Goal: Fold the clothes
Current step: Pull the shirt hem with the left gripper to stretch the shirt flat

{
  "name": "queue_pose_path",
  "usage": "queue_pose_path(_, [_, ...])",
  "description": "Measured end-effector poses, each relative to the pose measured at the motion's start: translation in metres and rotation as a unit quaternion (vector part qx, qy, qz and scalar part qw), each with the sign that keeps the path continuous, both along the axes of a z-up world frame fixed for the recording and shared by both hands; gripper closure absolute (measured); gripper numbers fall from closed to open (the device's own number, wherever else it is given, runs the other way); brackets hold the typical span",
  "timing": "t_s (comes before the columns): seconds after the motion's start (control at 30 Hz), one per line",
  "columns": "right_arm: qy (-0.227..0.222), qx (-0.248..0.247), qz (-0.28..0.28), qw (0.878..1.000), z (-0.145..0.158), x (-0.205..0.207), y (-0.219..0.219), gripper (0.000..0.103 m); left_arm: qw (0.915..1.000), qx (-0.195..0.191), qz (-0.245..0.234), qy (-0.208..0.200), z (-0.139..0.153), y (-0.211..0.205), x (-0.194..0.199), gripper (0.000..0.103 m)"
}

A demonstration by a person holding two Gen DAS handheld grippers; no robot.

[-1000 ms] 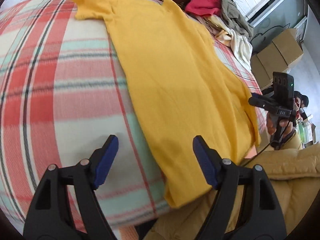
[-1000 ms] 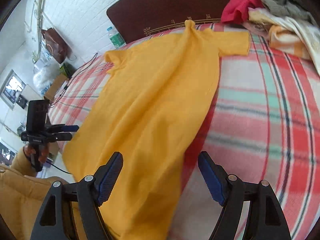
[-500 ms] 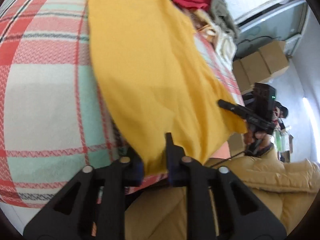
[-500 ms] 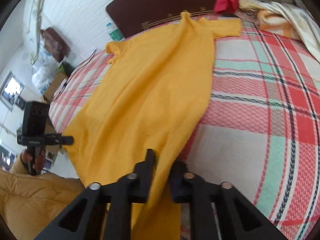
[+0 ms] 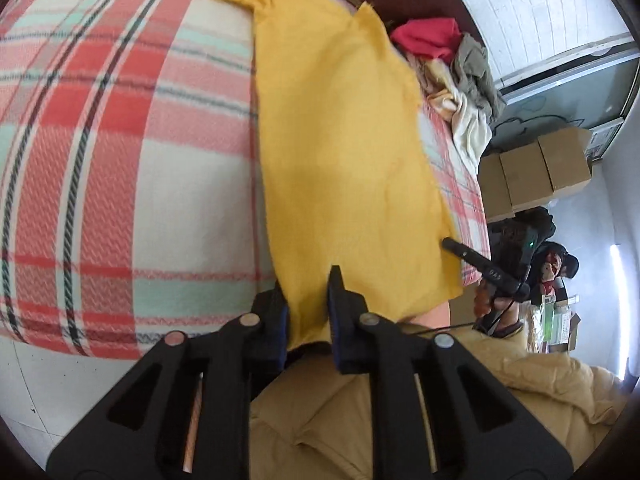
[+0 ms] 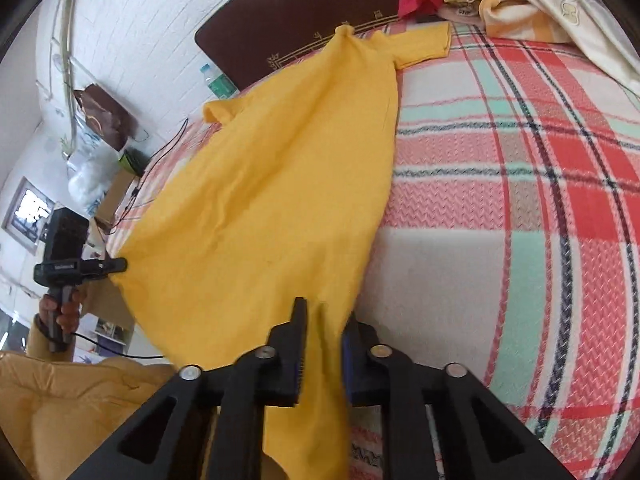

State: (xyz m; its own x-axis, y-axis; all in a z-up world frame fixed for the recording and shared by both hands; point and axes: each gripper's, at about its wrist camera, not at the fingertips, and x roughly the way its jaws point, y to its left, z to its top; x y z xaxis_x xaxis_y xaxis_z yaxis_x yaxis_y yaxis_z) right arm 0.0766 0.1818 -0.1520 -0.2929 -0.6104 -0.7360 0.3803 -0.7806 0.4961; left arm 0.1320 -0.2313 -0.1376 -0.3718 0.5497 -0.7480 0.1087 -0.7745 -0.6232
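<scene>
Yellow shirt lies lengthwise on the bed, on the plaid blanket, collar end toward the dark headboard, hem end hanging at the near edge by the person's tan jacket.

Left gripper: fingers narrow, pinched on the shirt's bottom hem corner; cloth runs down between the pads. 1 s ago these fingers were wide apart, hovering over blanket & hem w/ nothing between them; half a sec ago they had closed on the hem. Now the view has pulled back a bit, more blanket edge and jacket showing below.

Right gripper: fingers narrow too, clamped on the other hem corner, yellow cloth draping down between and below them. Also wide open 1 s ago, closed on cloth by 0.5 s ago.

Shirt vs. earlier: hem edge now drawn taut between the two grippers, body stretched straighter along the bed; sleeves spread at the far end as before. In the left view the right gripper shows at the shirt's far hem corner, touching it; in the right view the left gripper sits at the opposite corner likewise.

Pile of clothes (red, grey, cream) at the headboard corner, unchanged. Cardboard boxes on floor beyond the bed. Bottle beside headboard.
</scene>
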Motion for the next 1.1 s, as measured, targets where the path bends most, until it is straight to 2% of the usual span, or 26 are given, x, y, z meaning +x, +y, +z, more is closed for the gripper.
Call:
queue_pose_path(0.07, [0.002, -0.004, 0.009, 1.000, 0.001, 0.002, -0.001, 0.074, 0.9993, -0.023, -0.025, 0.014, -0.005, 0.011, 0.003, 0.020])
queue_pose_path(0.17, [0.004, -0.001, 0.025, 1.000, 0.001, 0.006, -0.005, 0.072, 0.9953, -0.066, -0.066, 0.024, -0.009, 0.033, 0.001, 0.022])
queue_pose_path(0.23, [0.006, 0.002, 0.034, 0.999, 0.001, 0.009, -0.008, 0.075, 0.9904, -0.097, -0.096, 0.024, -0.012, 0.049, -0.002, 0.040])
queue_pose_path(0.27, [0.007, 0.002, 0.037, 0.999, 0.001, 0.010, -0.009, 0.078, 0.9915, -0.090, -0.091, 0.022, -0.009, 0.047, -0.003, 0.068])
queue_pose_path(0.3, [0.007, -0.002, 0.039, 0.999, 0.002, 0.011, -0.009, 0.086, 0.9931, -0.079, -0.084, 0.021, -0.005, 0.044, -0.005, 0.087])
queue_pose_path(0.33, [0.007, -0.006, 0.039, 0.999, 0.002, 0.012, -0.008, 0.093, 0.9945, -0.068, -0.078, 0.019, -0.002, 0.041, -0.006, 0.087])
queue_pose_path(0.4, [0.005, -0.019, 0.036, 0.999, 0.003, 0.014, -0.004, 0.094, 0.9968, -0.047, -0.064, 0.016, 0.006, 0.035, -0.009, 0.087])
queue_pose_path(0.5, [0.006, -0.042, 0.037, 0.998, 0.008, 0.016, 0.000, 0.096, 0.9973, 0.008, -0.050, 0.053, 0.043, 0.025, -0.007, 0.087])
queue_pose_path(0.63, [0.008, -0.069, 0.040, 0.997, 0.014, 0.019, 0.005, 0.096, 0.9966, -0.031, -0.067, 0.038, 0.055, 0.026, -0.003, 0.087])
queue_pose_path(0.67, [0.006, -0.067, 0.041, 0.997, 0.014, 0.019, 0.005, 0.096, 0.9960, -0.041, -0.071, 0.034, 0.058, 0.027, -0.003, 0.085])
queue_pose_path(0.7, [0.000, -0.056, 0.041, 0.998, 0.010, 0.018, 0.005, 0.096, 0.9926, -0.102, -0.066, 0.006, 0.050, 0.028, -0.003, 0.077])
queue_pose_path(0.73, [-0.006, -0.044, 0.041, 0.998, 0.007, 0.017, 0.005, 0.096, 0.9836, -0.168, -0.059, -0.026, 0.040, 0.029, -0.003, 0.073])
queue_pose_path(0.77, [-0.010, -0.036, 0.041, 0.998, 0.004, 0.016, 0.005, 0.095, 0.9749, -0.211, -0.049, -0.050, 0.031, 0.028, -0.003, 0.072])
queue_pose_path(0.8, [-0.013, -0.031, 0.042, 0.999, 0.003, 0.016, 0.006, 0.093, 0.9724, -0.223, -0.032, -0.062, 0.025, 0.021, -0.002, 0.072])
queue_pose_path(0.83, [-0.016, -0.026, 0.042, 0.999, 0.001, 0.015, 0.007, 0.093, 0.9703, -0.230, -0.013, -0.074, 0.020, 0.014, -0.001, 0.072])
queue_pose_path(0.87, [-0.015, -0.024, 0.042, 0.999, 0.002, 0.014, 0.009, 0.092, 0.9732, -0.218, 0.007, -0.073, 0.020, 0.007, 0.001, 0.072])
queue_pose_path(0.9, [-0.010, -0.024, 0.042, 0.999, 0.004, 0.012, 0.011, 0.090, 0.9790, -0.193, 0.028, -0.061, 0.024, -0.001, 0.003, 0.072])
queue_pose_path(0.93, [-0.005, -0.024, 0.041, 0.999, 0.007, 0.010, 0.014, 0.088, 0.9840, -0.169, 0.048, -0.031, 0.034, -0.008, 0.005, 0.071])
queue_pose_path(0.97, [0.002, -0.024, 0.039, 0.999, 0.012, 0.008, 0.016, 0.087, 0.9870, -0.145, 0.069, 0.002, 0.045, -0.014, 0.008, 0.063])
queue_pose_path(1.0, [0.010, -0.024, 0.036, 0.999, 0.017, 0.005, 0.019, 0.082, 0.9865, -0.139, 0.079, 0.036, 0.056, -0.015, 0.009, 0.044])
queue_pose_path(1.07, [0.029, -0.024, 0.024, 0.999, 0.030, -0.005, 0.025, 0.069, 0.9825, -0.150, 0.063, 0.090, 0.076, -0.001, 0.008, 0.023])
queue_pose_path(1.1, [0.035, -0.026, 0.015, 0.999, 0.035, -0.013, 0.029, 0.065, 0.9804, -0.160, 0.044, 0.106, 0.082, 0.009, 0.005, 0.023])
